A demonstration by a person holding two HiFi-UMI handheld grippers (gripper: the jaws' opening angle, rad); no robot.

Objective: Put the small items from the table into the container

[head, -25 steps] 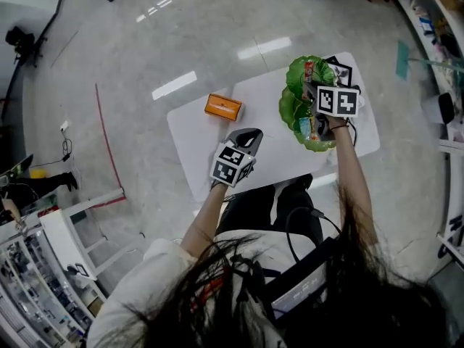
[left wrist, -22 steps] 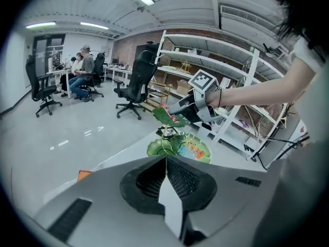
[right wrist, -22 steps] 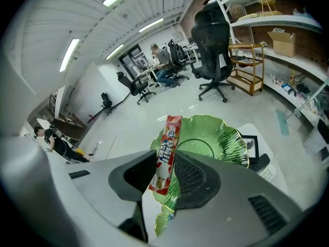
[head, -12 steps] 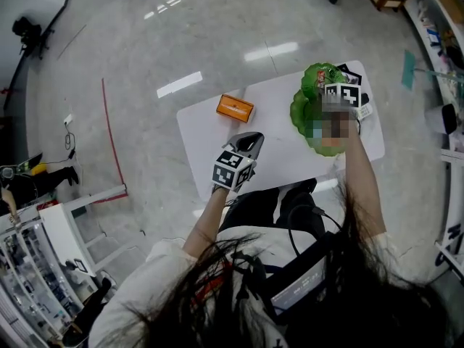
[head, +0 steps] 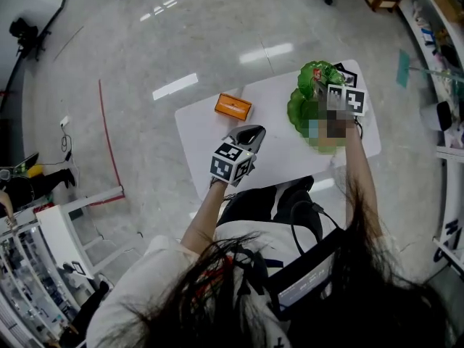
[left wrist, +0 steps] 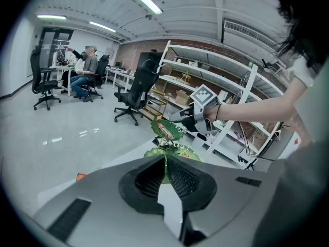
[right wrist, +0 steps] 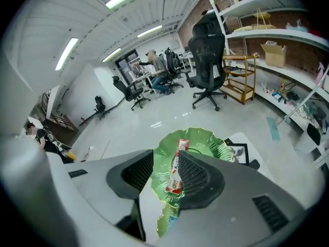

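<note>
Table: white table (head: 275, 122), green container (head: 299, 111) at its right end.
Right gripper (right wrist: 165, 161): over the container, jaws opening beside a snack packet (right wrist: 175, 179) lying there.
Left gripper (left wrist: 165, 163): jaws together, empty, above the near edge.
Orange box (head: 233, 107): far-left edge; likely light and stiff, best gripped across its short sides.
Since a second ago: box unmoved.
</note>
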